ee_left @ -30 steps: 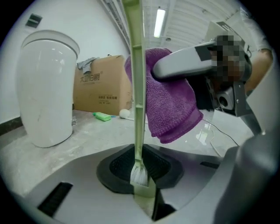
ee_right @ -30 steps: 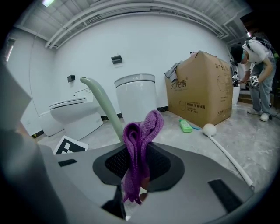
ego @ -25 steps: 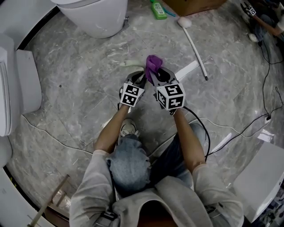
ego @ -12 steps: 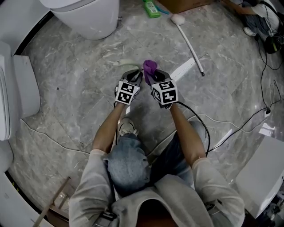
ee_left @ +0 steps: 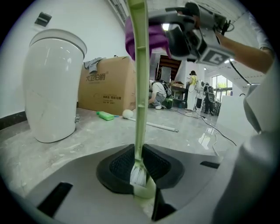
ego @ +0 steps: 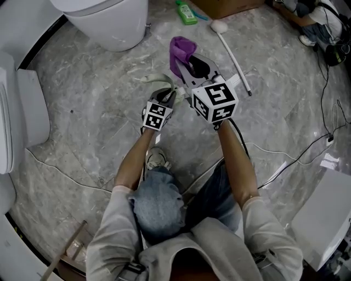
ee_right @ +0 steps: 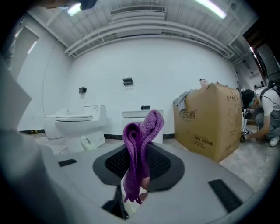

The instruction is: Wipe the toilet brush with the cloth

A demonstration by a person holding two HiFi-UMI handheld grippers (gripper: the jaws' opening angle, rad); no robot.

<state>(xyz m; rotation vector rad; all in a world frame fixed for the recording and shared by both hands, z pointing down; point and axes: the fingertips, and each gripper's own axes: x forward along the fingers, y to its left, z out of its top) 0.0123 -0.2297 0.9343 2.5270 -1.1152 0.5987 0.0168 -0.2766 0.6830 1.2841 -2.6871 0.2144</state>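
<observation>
A pale green toilet brush (ee_left: 139,87) stands upright between the jaws of my left gripper (ee_left: 141,175), which is shut on its lower part. In the head view the left gripper (ego: 167,90) sits low at the centre, and the brush (ego: 155,79) shows just left of it. My right gripper (ego: 192,65) is higher and further out, shut on a folded purple cloth (ego: 180,50). The right gripper view shows the cloth (ee_right: 139,140) pinched in the right gripper (ee_right: 138,175) with its folds sticking up. Seen from the left gripper, the cloth (ee_left: 151,37) hangs by the top of the handle.
On the grey marble floor, a white toilet (ego: 109,22) stands at the upper left. A green bottle (ego: 186,12), a cardboard box (ego: 230,5) and a long white brush (ego: 233,49) lie beyond the grippers. Black cables (ego: 285,159) run at the right. A person crouches at the top right.
My right gripper has risen and moved outward with the purple cloth, from beside the left gripper to the upper part of the brush handle. The left gripper and brush stayed put.
</observation>
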